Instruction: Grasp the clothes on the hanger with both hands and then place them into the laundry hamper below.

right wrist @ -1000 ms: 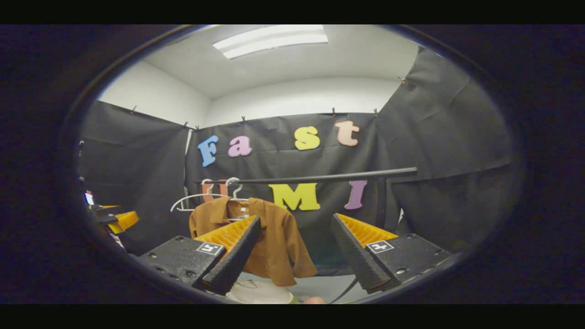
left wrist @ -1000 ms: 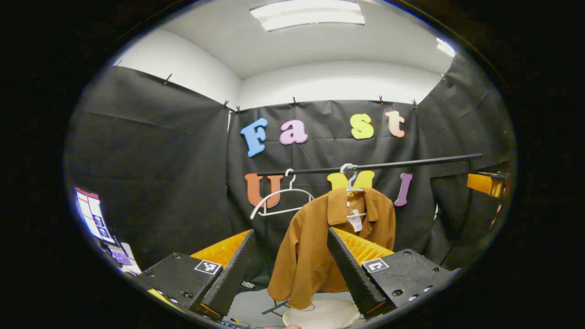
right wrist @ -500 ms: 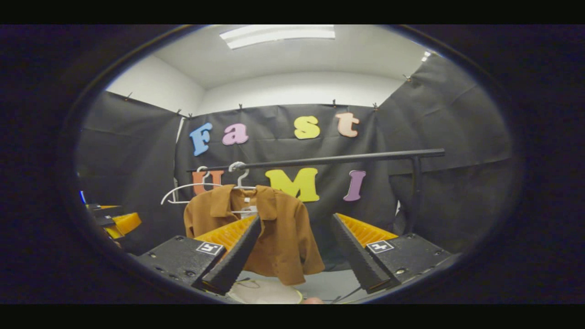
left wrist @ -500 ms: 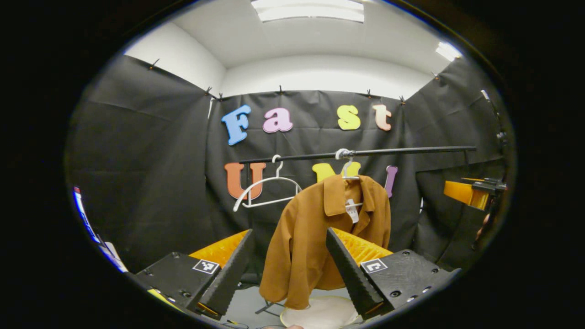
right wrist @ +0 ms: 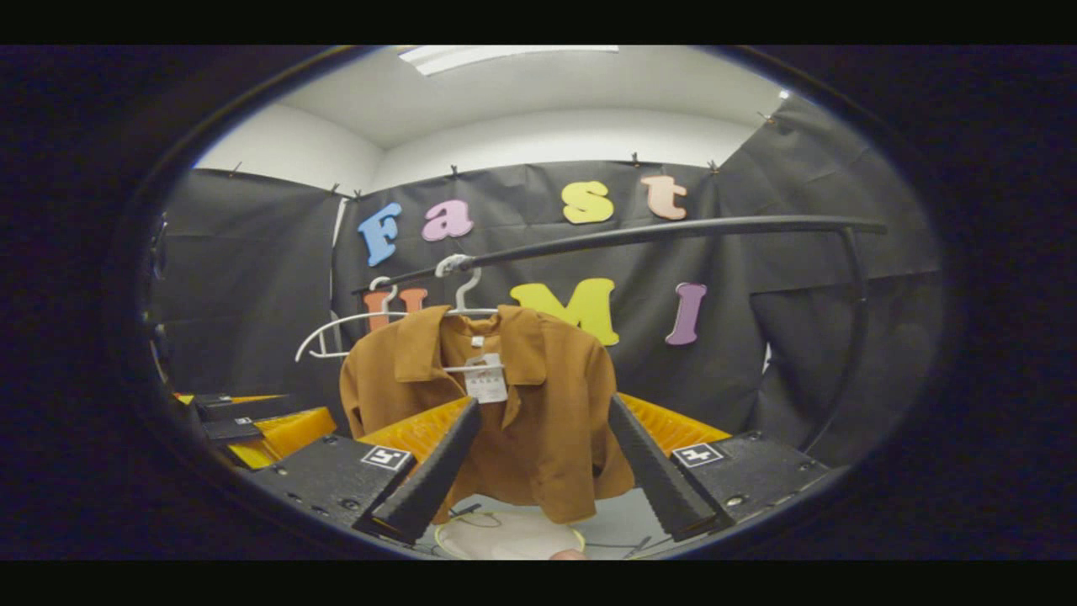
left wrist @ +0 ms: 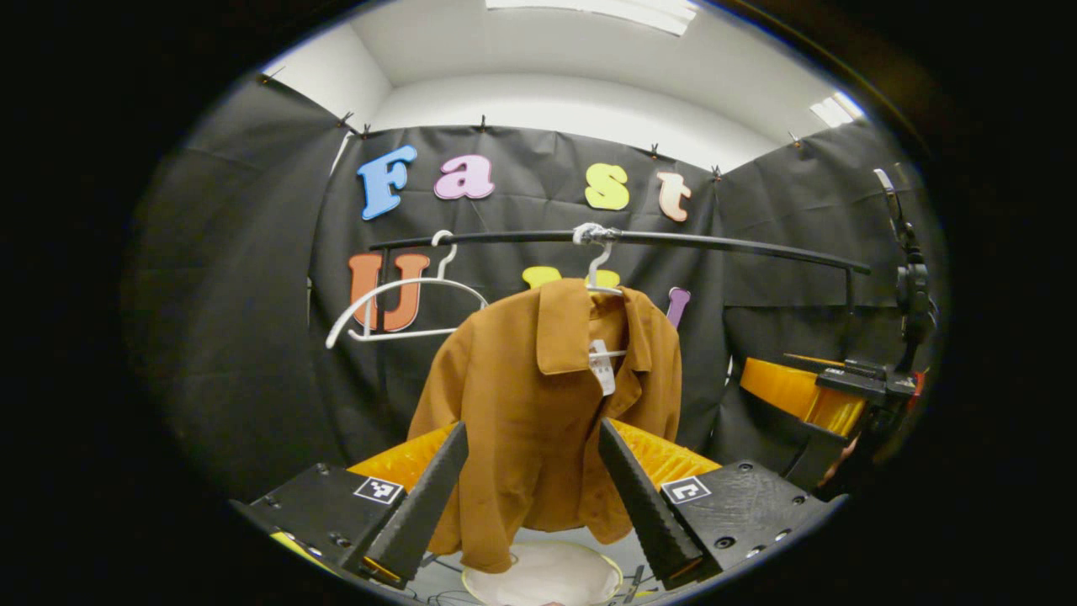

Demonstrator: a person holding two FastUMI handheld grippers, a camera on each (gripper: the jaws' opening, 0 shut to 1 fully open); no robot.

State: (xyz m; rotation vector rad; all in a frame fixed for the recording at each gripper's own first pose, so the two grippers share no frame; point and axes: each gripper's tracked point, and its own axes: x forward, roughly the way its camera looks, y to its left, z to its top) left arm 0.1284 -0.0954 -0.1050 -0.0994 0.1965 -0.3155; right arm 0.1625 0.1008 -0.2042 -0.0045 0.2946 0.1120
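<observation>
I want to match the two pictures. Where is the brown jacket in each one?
Left gripper view: the brown jacket hangs in the middle, behind the gap of the open left claw.
Right gripper view: the brown jacket hangs left of middle, behind the gap of the open right claw.
Shared landmark: the black rail that its hanger hooks onto.

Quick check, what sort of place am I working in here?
Likely a staged recording booth: black cloth walls, a clothes rail bearing a brown jacket and a bare white hanger, and a pale hamper below.
</observation>
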